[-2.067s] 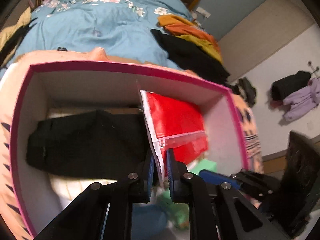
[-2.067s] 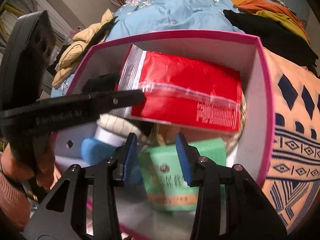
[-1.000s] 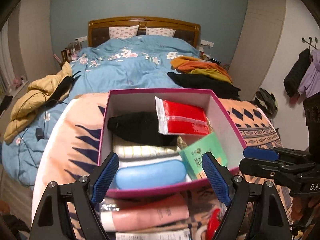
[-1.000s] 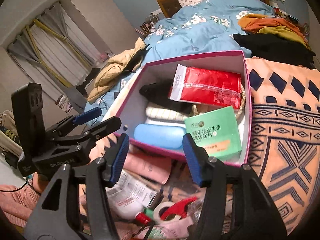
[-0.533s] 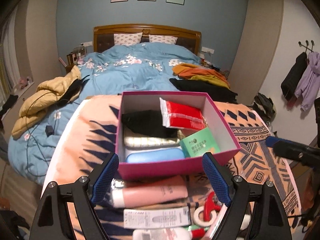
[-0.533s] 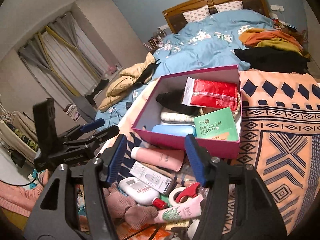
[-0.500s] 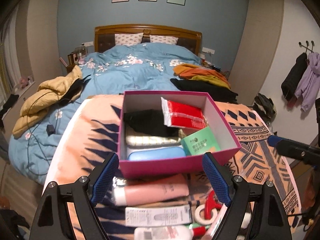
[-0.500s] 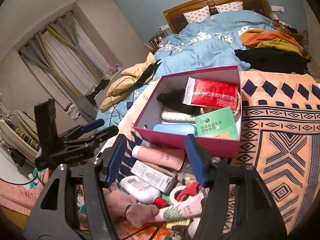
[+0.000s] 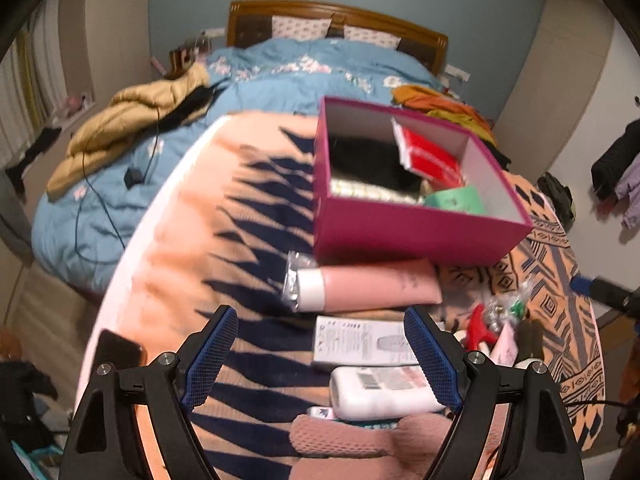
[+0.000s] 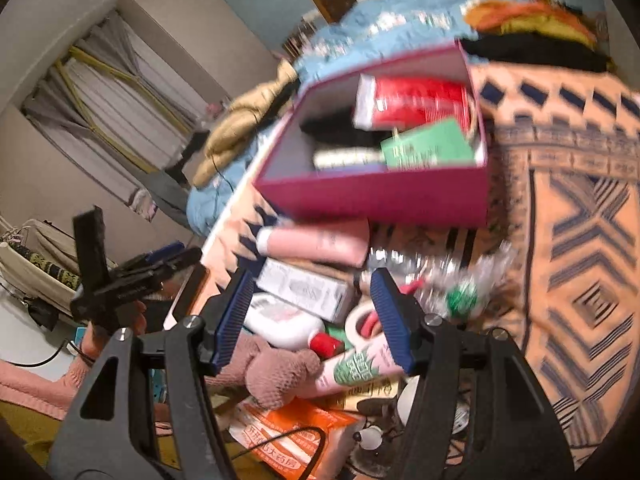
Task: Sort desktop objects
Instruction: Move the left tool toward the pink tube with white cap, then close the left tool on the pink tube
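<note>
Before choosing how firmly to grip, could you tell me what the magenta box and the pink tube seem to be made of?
Magenta box: probably cardboard, matte; thin straight walls with a white inner face. Pink tube: likely soft plastic, smooth with a slight sheen, white cap at one end.

Both grippers are black plastic frames with silver screws. The left gripper (image 9: 320, 354) and right gripper (image 10: 312, 314) carry blue textured finger pads. A pink knitted sleeve (image 10: 24, 386) shows.

Blue wall (image 9: 192, 12) behind a wooden-headboard bed (image 9: 336, 20), curtains (image 10: 104, 92) nearby.
</note>
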